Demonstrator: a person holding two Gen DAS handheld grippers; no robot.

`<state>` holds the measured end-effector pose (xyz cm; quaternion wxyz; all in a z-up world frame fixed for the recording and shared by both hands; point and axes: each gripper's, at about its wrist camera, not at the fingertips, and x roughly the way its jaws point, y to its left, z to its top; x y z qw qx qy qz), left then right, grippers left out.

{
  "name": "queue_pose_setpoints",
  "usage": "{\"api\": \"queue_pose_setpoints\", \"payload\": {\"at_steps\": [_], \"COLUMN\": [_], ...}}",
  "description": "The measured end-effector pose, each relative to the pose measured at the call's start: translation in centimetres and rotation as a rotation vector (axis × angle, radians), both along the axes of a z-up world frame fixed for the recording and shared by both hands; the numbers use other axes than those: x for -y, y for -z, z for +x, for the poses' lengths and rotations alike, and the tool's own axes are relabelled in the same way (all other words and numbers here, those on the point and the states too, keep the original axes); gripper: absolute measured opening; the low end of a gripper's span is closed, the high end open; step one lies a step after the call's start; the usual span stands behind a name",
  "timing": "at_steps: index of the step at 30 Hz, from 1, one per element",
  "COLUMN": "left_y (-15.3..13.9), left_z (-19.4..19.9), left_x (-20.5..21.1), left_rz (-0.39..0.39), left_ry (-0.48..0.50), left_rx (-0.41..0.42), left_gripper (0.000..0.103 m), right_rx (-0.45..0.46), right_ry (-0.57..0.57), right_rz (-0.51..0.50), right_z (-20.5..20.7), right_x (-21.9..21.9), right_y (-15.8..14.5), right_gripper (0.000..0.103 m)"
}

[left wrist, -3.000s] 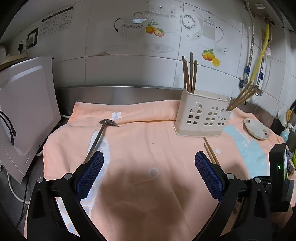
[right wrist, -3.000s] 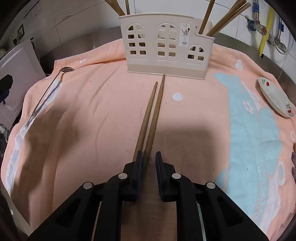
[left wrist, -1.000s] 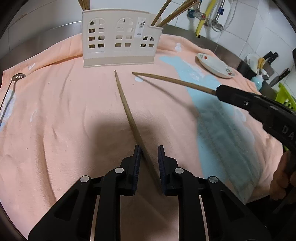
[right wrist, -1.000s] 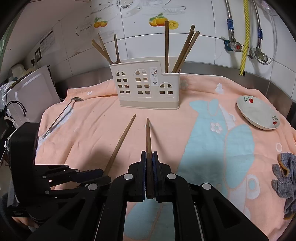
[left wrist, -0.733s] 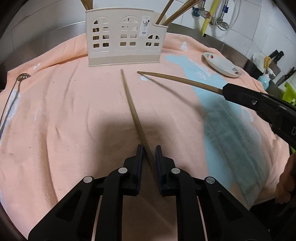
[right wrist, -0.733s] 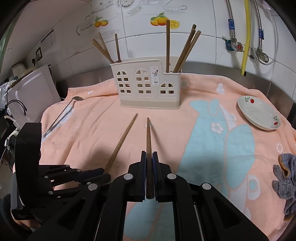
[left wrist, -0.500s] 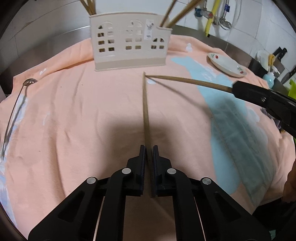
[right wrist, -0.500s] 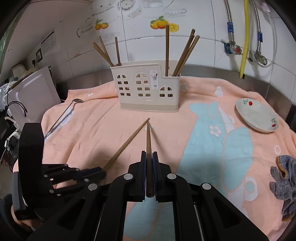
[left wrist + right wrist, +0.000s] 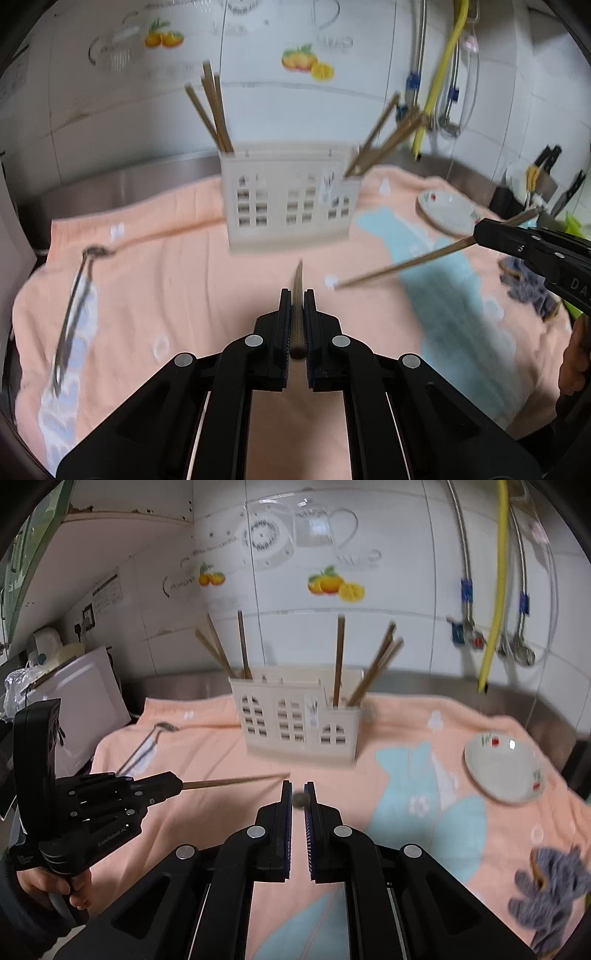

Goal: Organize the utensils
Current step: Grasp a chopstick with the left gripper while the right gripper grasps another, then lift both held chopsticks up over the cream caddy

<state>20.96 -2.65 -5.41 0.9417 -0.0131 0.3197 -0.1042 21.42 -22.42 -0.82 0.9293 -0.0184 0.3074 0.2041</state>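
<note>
**A chopstick in each gripper, both held up in front of the holder**

The cream utensil holder [image 9: 301, 727] stands on the peach towel [image 9: 207, 753] against the tiled wall, and everything else sits around it. The left gripper [image 9: 297, 295] is pressed tight on one wooden chopstick [image 9: 297, 295], which points straight at the holder's front and hangs clear of the cloth. To the right of that, the right gripper [image 9: 297, 788] pinches a second chopstick [image 9: 402, 264]; in its own view only the round butt end shows between the pads, while the left view shows the stick slanting down towards the towel in front of the holder. More chopsticks lean out of the holder's left and right ends. A metal spoon [image 9: 74, 306] lies on the towel well to the left of the holder, a small white dish [image 9: 504, 771] rests to its right, and a grey rag [image 9: 550, 893] lies nearer than the dish. A hand [image 9: 55, 890] grips the left tool's handle.
</note>
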Motion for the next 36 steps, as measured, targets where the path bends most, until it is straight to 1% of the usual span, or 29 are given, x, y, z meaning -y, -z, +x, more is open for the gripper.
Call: {"api": "queue_pose_setpoints", "payload": {"at_steps": [3, 7, 14, 20, 23, 26, 29, 33, 36], "left_y": [-1.4, -2.6, -5.6, -8.5, -10.0, -11.9, -14.4, -17.5, -18.9], "left_z": [0.9, 1.9, 3.5, 5.1, 5.4, 5.7, 5.8, 6.3, 7.2], "left_x": [-0.6, -1.1, -1.4, -1.5, -1.7, -1.8, -1.8, -1.8, -1.8], "left_rz": [-0.008, -0.014, -0.002, 0.009, 0.012, 0.005, 0.002, 0.014, 0.024], "left_ry": [0.005, 0.021, 0.054, 0.074, 0.075, 0.074, 0.071, 0.057, 0.035], "left_rx": [0.037, 0.053, 0.090, 0.117, 0.141, 0.176, 0.232, 0.307, 0.349], "left_gripper": [0.006, 0.005, 0.005, 0.005, 0.005, 0.005, 0.005, 0.005, 0.005], "right_rx": [0.012, 0.020, 0.059, 0.106, 0.132, 0.131, 0.119, 0.075, 0.059], "right_ry": [-0.019, -0.045, -0.081, -0.080, -0.057, -0.028, -0.002, 0.007, 0.013], "right_rz": [-0.004, -0.003, -0.011, -0.022, -0.034, -0.049, -0.069, -0.085, -0.107], "right_z": [1.1, 2.5, 5.6, 8.6, 10.0, 11.6, 13.0, 14.8, 15.5], "right_x": [-0.4, -0.9, -1.6, -2.0, -2.0, -2.1, -2.1, -2.1, -2.3], "right_y": [-1.5, -3.3, -8.3, -13.0, -14.7, -15.0, -14.5, -12.8, -11.7], "right_gripper": [0.006, 0.006, 0.006, 0.006, 0.006, 0.006, 0.006, 0.006, 0.006]}}
